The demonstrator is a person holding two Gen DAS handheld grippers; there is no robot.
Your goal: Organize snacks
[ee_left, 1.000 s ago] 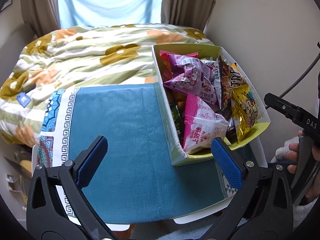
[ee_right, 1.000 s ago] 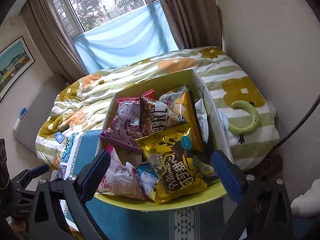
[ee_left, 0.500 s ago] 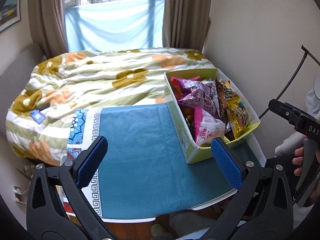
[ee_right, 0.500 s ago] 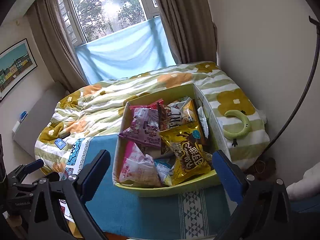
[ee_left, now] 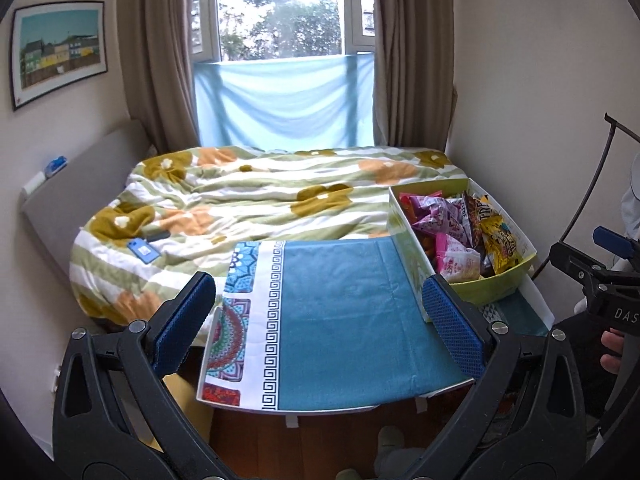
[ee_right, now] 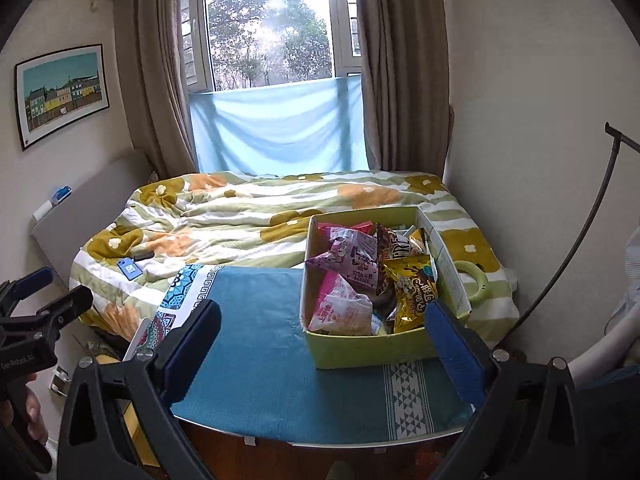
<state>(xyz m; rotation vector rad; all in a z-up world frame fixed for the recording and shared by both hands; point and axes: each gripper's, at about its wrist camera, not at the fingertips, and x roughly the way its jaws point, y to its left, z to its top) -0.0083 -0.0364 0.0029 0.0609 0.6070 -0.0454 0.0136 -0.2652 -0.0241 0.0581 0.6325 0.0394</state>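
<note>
A yellow-green box (ee_right: pixel 360 346) (ee_left: pixel 502 286) full of snack bags stands at the right end of a small table with a teal cloth (ee_left: pixel 344 320) (ee_right: pixel 260 344). In it lie a pink bag (ee_right: pixel 340 310), a purple bag (ee_right: pixel 352 258) and a gold bag (ee_right: pixel 412 292). My left gripper (ee_left: pixel 320 328) is open and empty, held back from the table's near edge. My right gripper (ee_right: pixel 324 344) is open and empty, also back from the table, with the box just ahead of it.
A bed with a flowered quilt (ee_left: pixel 260 200) lies behind the table, with a blue card (ee_left: pixel 143 250) on it. A window, curtains and walls close the room. A black curved rod (ee_right: pixel 576 240) stands at the right. Wooden floor shows below the table.
Both grippers have pulled back and up from the box and table, so the whole room now shows. Both stayed open and empty.
</note>
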